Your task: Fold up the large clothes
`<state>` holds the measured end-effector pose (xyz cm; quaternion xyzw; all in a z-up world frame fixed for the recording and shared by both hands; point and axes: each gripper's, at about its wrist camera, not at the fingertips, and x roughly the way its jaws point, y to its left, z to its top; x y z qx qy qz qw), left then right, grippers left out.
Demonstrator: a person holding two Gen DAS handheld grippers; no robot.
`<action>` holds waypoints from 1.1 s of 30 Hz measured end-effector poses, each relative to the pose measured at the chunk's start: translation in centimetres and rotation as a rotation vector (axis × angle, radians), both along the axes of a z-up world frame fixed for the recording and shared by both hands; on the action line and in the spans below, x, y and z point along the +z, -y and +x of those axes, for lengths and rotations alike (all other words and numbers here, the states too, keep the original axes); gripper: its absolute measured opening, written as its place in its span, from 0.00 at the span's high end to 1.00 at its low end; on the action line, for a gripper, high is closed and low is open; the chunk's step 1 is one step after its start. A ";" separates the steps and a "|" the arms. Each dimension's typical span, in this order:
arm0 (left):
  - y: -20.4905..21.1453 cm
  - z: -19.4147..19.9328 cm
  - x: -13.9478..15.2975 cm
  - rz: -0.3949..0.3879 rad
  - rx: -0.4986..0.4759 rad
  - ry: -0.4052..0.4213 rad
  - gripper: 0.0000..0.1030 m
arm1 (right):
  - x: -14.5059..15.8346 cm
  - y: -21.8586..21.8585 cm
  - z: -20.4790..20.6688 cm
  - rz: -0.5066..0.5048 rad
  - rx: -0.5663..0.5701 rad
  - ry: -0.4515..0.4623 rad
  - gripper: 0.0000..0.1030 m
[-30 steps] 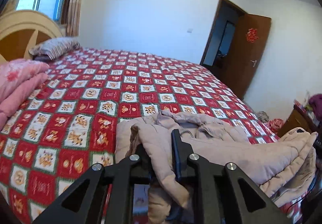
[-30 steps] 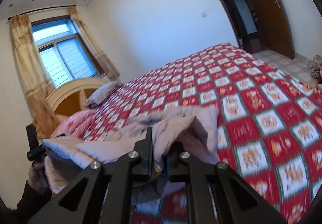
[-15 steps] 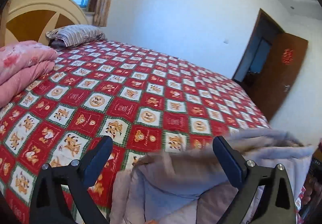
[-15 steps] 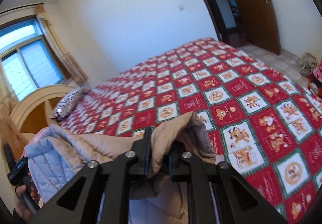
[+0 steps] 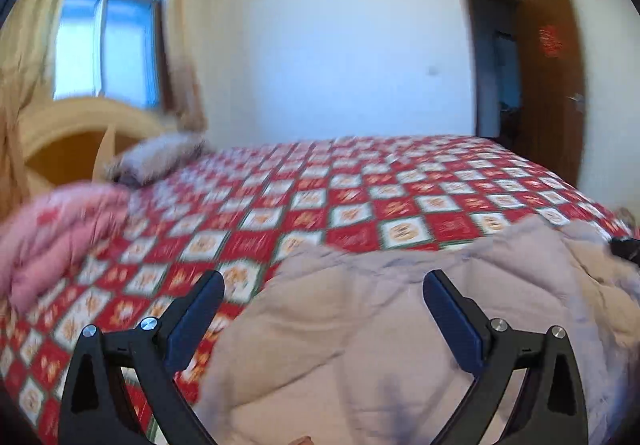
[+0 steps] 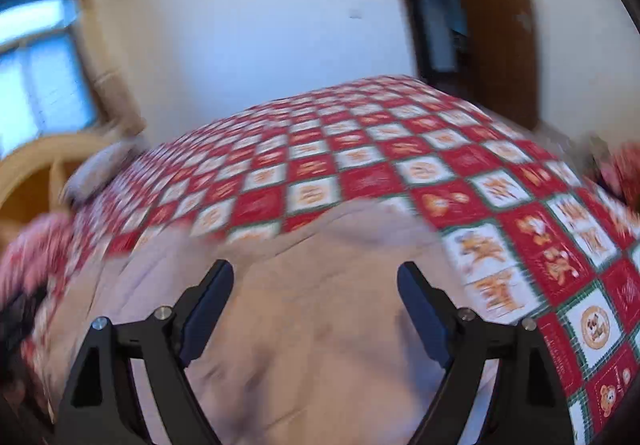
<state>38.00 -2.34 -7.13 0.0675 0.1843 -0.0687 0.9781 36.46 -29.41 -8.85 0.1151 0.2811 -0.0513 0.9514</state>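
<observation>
Beige and padded, with faint stitched seams and soft creases, the coat [image 5: 360, 345] lies spread on the near part of the bed [image 5: 360, 197], its far edge running across the red-and-white checked cover. Shadowed parts take a pale lilac-grey cast, and its right end is bunched into loose folds in the left wrist view.

Both views are blurred. The left gripper [image 5: 323, 309] hangs over the coat with its jaws wide apart and nothing between them; the left finger sits over the cover, the right over the fabric. The right gripper [image 6: 315, 297] is likewise spread wide, both fingers above the coat, gripping nothing.

A pink quilt [image 5: 52, 229] is piled at the left of the bed, beside a pillow [image 5: 156, 159] by the wooden headboard [image 5: 68, 137]. A curtained window [image 5: 104, 41] stands behind it. On the brown door [image 5: 548, 85] hangs a red decoration [image 5: 550, 41], too smeared to read. The cover's squares carry small orange figures; no lettering on them can be made out.
</observation>
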 end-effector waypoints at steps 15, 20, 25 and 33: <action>1.2 12.2 -7.9 0.011 0.087 -0.290 0.01 | -7.1 -1.8 8.3 -0.073 0.036 -0.182 0.13; 2.2 13.1 -9.4 0.015 0.093 -0.292 0.01 | -8.0 -2.2 9.2 -0.079 0.041 -0.178 0.09; 1.4 13.8 -10.1 -0.040 0.081 -0.343 0.01 | -8.6 -1.7 9.9 -0.047 0.044 -0.189 0.08; 1.5 14.4 -11.0 -0.047 0.083 -0.385 0.01 | -9.3 -2.0 10.7 -0.063 0.042 -0.226 0.06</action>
